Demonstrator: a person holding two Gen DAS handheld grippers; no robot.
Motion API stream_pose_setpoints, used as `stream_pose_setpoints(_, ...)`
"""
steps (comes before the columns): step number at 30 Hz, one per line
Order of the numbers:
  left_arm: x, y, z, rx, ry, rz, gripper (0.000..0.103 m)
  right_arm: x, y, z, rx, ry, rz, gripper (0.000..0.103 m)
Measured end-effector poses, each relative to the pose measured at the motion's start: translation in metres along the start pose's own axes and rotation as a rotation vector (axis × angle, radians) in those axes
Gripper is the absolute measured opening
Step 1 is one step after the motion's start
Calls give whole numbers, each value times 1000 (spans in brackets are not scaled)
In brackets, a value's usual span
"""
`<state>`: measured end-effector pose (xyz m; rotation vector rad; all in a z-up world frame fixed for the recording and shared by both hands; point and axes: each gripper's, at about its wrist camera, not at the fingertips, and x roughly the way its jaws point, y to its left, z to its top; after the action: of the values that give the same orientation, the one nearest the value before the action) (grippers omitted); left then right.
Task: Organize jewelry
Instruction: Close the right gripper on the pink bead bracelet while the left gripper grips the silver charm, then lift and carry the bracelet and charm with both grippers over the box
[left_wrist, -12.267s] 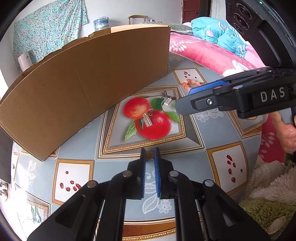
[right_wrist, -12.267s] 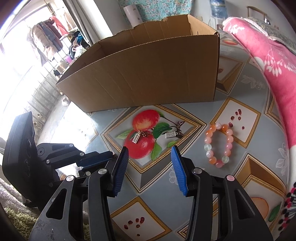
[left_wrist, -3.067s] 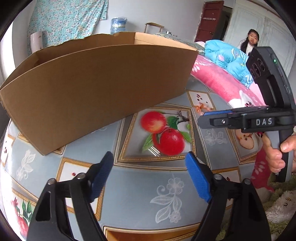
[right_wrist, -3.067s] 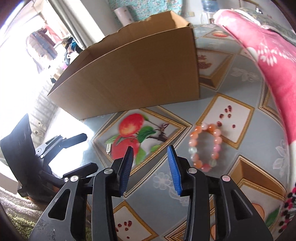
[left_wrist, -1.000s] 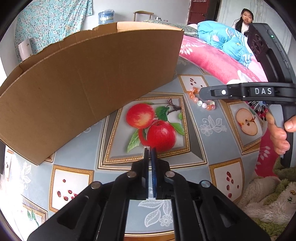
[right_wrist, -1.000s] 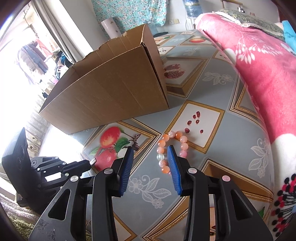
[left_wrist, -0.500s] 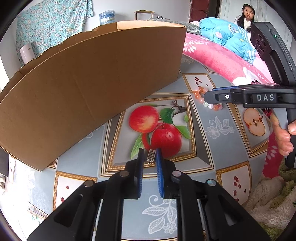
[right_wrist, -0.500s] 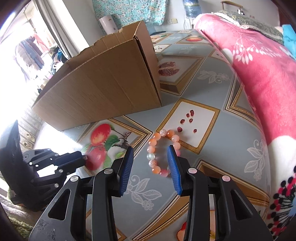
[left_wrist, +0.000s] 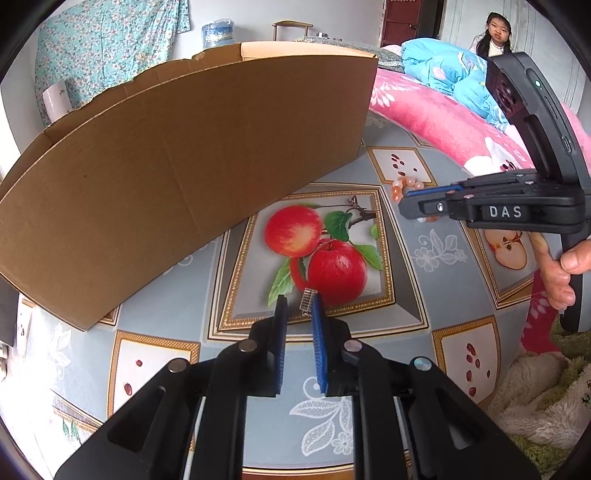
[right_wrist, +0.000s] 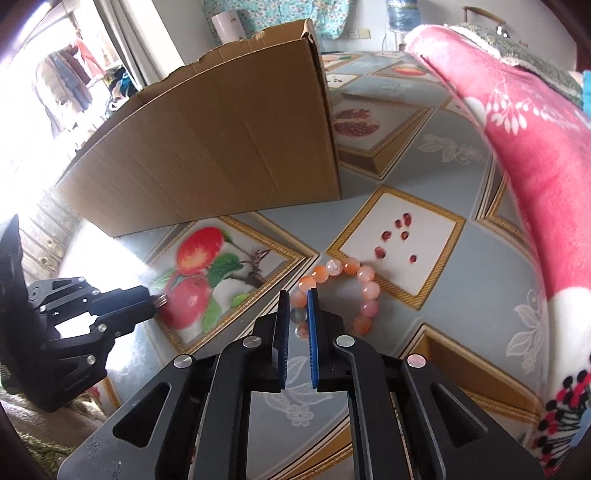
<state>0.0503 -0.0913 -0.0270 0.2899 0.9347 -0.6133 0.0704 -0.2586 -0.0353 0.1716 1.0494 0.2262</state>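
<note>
A small silver earring (left_wrist: 307, 301) lies on the apple-print tablecloth, right at the tips of my left gripper (left_wrist: 298, 304), whose jaws stand slightly apart around it. A bracelet of orange and pink beads (right_wrist: 364, 291) lies on the cloth. My right gripper (right_wrist: 295, 297) has its jaws nearly closed around the bracelet's left side, and the beads there sit between the pads. In the left wrist view the bracelet (left_wrist: 404, 182) is partly hidden behind the right gripper (left_wrist: 410, 205). An open cardboard box (left_wrist: 177, 177) stands behind the jewelry.
The box (right_wrist: 229, 155) fills the back left of the table. A pink blanket (right_wrist: 535, 147) lies along the right edge. A person (left_wrist: 495, 33) sits at the far right. A fluffy rug (left_wrist: 546, 398) lies past the table's near right edge.
My left gripper has opened slightly since a second ago, with the earring at its tips. My right gripper has moved onto the bracelet and narrowed its jaws around the beads.
</note>
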Motion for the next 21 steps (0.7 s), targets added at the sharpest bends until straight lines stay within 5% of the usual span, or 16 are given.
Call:
stream_pose_setpoints(14, 3, 3, 4, 2, 4, -58, 13, 3, 10, -5, 5, 8, 50, 7)
stream_pose_setpoints(21, 8, -5, 9, 34, 10, -25, 13, 4, 5, -5, 10, 3, 63, 7)
